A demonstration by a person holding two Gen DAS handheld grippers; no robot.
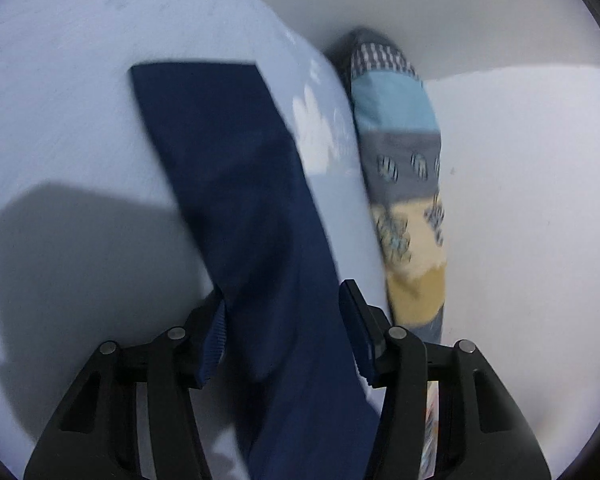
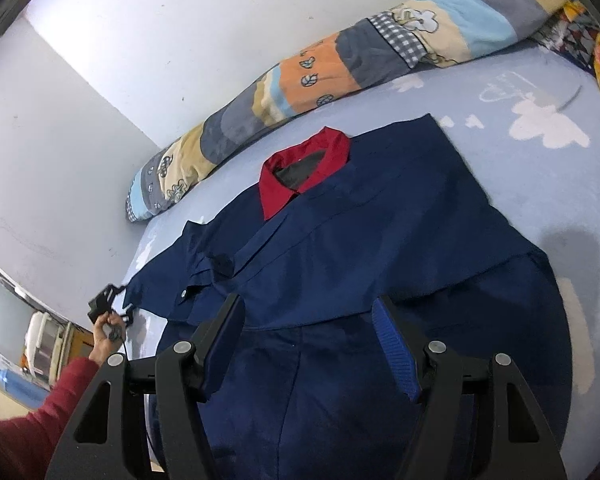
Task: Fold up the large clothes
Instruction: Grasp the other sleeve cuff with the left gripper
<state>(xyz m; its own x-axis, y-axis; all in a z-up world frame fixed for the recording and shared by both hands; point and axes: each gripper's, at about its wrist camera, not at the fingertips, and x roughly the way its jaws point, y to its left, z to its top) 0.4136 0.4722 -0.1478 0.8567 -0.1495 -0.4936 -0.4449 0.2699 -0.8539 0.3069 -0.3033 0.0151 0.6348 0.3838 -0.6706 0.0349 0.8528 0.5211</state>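
Observation:
A navy shirt [image 2: 360, 240] with a red collar [image 2: 304, 172] lies spread on a light blue bed sheet [image 2: 540, 184]. My right gripper [image 2: 308, 344] is open over the shirt's lower front, its fingers apart with cloth below them. My left gripper [image 1: 284, 320] is open, its fingers either side of a navy sleeve [image 1: 236, 184] that stretches away across the sheet. The left gripper also shows small in the right wrist view [image 2: 112, 308] at the sleeve's end, held by a hand in a red sleeve.
A rolled patchwork quilt [image 2: 340, 72] lies along the white wall [image 2: 180, 40] at the bed's far side; it also shows in the left wrist view [image 1: 404, 168]. The sheet [image 1: 80, 120] has white cloud prints. Furniture stands beyond the bed's left edge [image 2: 40, 344].

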